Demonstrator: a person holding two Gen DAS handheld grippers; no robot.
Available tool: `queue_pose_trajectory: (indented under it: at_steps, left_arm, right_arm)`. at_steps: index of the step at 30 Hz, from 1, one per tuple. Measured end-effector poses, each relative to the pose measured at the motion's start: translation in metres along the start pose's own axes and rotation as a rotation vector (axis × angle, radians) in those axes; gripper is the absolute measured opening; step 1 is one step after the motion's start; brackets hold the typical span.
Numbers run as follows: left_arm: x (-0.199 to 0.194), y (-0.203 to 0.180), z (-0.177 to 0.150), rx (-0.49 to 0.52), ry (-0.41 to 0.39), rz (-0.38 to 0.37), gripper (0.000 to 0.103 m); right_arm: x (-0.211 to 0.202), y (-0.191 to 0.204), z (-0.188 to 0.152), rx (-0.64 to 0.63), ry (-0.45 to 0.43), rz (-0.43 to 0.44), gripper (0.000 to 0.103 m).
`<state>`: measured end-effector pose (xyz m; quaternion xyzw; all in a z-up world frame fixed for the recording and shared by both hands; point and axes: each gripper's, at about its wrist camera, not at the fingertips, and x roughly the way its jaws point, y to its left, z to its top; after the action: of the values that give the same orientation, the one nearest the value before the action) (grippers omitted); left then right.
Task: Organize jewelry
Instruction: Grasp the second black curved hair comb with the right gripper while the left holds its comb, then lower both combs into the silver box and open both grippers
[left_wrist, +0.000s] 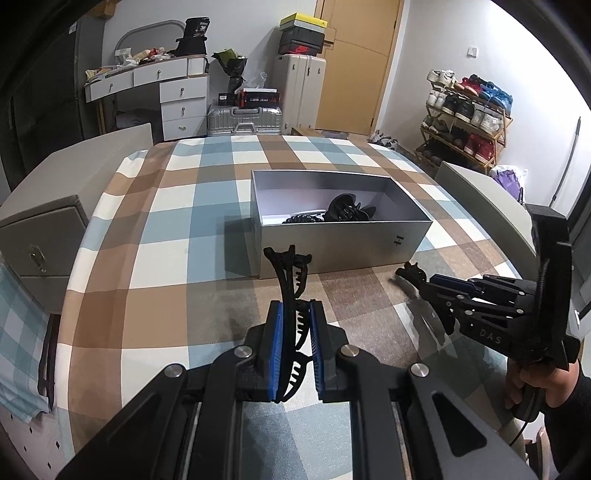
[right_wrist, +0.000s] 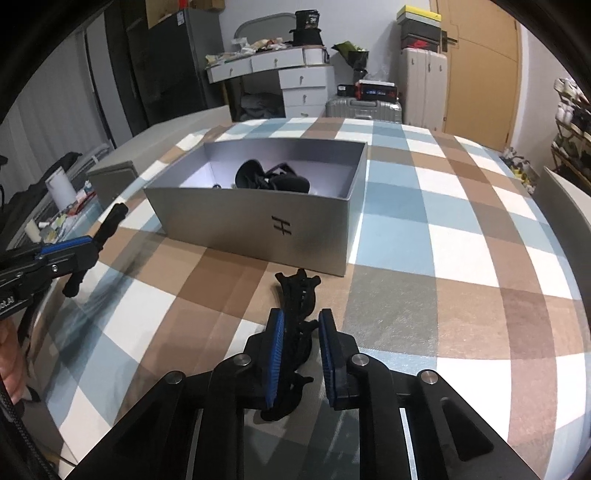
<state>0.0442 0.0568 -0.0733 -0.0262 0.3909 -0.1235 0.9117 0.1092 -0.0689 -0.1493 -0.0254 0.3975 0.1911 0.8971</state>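
My left gripper (left_wrist: 295, 314) is shut on a long black claw clip (left_wrist: 290, 277), holding it upright above the checked cloth in front of the grey open box (left_wrist: 343, 243). From the right wrist view this left gripper (right_wrist: 94, 242) and its clip (right_wrist: 112, 219) show at the left. My right gripper (right_wrist: 301, 332) points down at a second black claw clip (right_wrist: 297, 295) on the cloth near the box (right_wrist: 258, 225). That clip sits between the blue pads (right_wrist: 275, 354); the left pad touches it and a narrow gap shows at the right pad. The right gripper (left_wrist: 419, 282) also shows in the left wrist view.
Black hair pieces (left_wrist: 343, 212) lie inside the box. The checked cloth (left_wrist: 166, 221) covers a bed-like surface with grey cabinets (left_wrist: 48, 236) on both sides. A dresser (left_wrist: 170, 92), suitcases (left_wrist: 299, 92) and a shoe rack (left_wrist: 469, 114) stand behind. A hand (left_wrist: 546, 384) grips the right handle.
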Motion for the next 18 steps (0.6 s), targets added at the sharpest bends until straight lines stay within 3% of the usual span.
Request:
queue_pose_trajectory:
  at_steps: [18]
  left_arm:
    - [-0.005,-0.001,0.020,-0.038,-0.051,0.004,0.009]
  right_arm:
    - [-0.044,0.005,0.012,0.065,-0.153,0.211,0.018]
